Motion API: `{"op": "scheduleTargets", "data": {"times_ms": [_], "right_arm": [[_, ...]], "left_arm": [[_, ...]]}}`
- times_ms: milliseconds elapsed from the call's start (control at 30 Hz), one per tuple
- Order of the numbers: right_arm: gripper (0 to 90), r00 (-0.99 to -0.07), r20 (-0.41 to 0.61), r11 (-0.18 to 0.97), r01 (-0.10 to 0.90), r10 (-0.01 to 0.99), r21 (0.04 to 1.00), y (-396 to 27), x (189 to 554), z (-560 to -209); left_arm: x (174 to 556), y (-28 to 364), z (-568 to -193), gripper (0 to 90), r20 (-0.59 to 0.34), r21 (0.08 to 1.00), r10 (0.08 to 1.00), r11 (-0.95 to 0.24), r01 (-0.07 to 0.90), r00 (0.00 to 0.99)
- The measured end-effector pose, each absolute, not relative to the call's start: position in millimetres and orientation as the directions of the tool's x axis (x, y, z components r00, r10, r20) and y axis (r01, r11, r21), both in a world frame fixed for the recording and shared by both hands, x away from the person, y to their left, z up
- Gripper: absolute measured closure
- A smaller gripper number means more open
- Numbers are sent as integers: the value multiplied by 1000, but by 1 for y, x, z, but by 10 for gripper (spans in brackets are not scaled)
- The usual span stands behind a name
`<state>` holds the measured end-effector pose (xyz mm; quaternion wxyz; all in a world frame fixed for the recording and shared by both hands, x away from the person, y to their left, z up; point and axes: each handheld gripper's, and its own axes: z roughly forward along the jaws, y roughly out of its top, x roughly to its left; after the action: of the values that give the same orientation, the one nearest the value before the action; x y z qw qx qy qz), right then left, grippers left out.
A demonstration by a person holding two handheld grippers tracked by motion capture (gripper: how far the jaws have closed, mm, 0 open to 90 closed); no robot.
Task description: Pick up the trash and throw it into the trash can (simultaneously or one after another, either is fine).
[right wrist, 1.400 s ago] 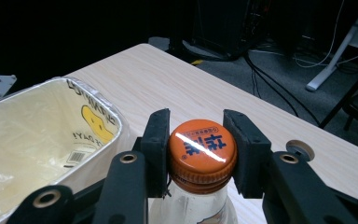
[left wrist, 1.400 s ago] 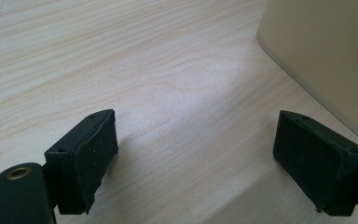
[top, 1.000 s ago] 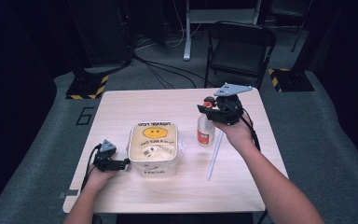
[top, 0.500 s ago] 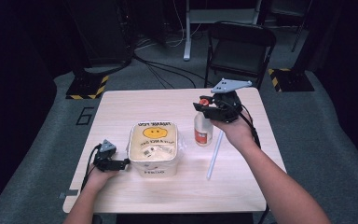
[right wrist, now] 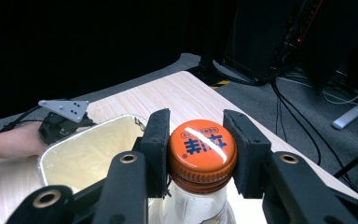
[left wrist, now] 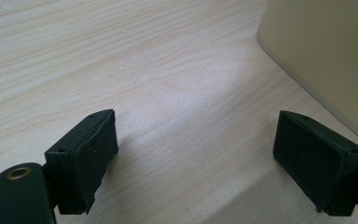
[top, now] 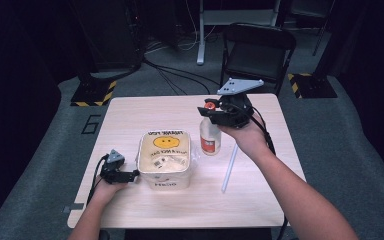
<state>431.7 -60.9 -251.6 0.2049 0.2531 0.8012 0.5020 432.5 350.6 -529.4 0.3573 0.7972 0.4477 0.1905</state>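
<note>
A clear bottle with a red label and an orange cap stands upright on the wooden table, right of centre. My right gripper comes at it from the right and is shut on the cap, one jaw on each side of it. A cream tub with a yellow smiley print sits mid-table; in the right gripper view its inside looks hollow. My left gripper rests low at the tub's left side, open and holding nothing. The tub wall is just beyond its right jaw.
A white straw-like stick lies on the table right of the bottle, under my right forearm. A black folding chair stands behind the far edge. Cables run over the grey floor.
My right gripper has shifted a little to the left at the bottle's top, and the bottle now stands slightly further left. The left gripper has stayed beside the tub.
</note>
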Motion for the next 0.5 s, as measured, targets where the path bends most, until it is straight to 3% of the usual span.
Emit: {"op": "scheduleTargets", "data": {"times_ms": [500], "right_arm": [[619,-814,-92,370,156,573,916,-41,426,-224]], "left_arm": [[432,351,-529,136,-17,740,850,-344,578,527]]}}
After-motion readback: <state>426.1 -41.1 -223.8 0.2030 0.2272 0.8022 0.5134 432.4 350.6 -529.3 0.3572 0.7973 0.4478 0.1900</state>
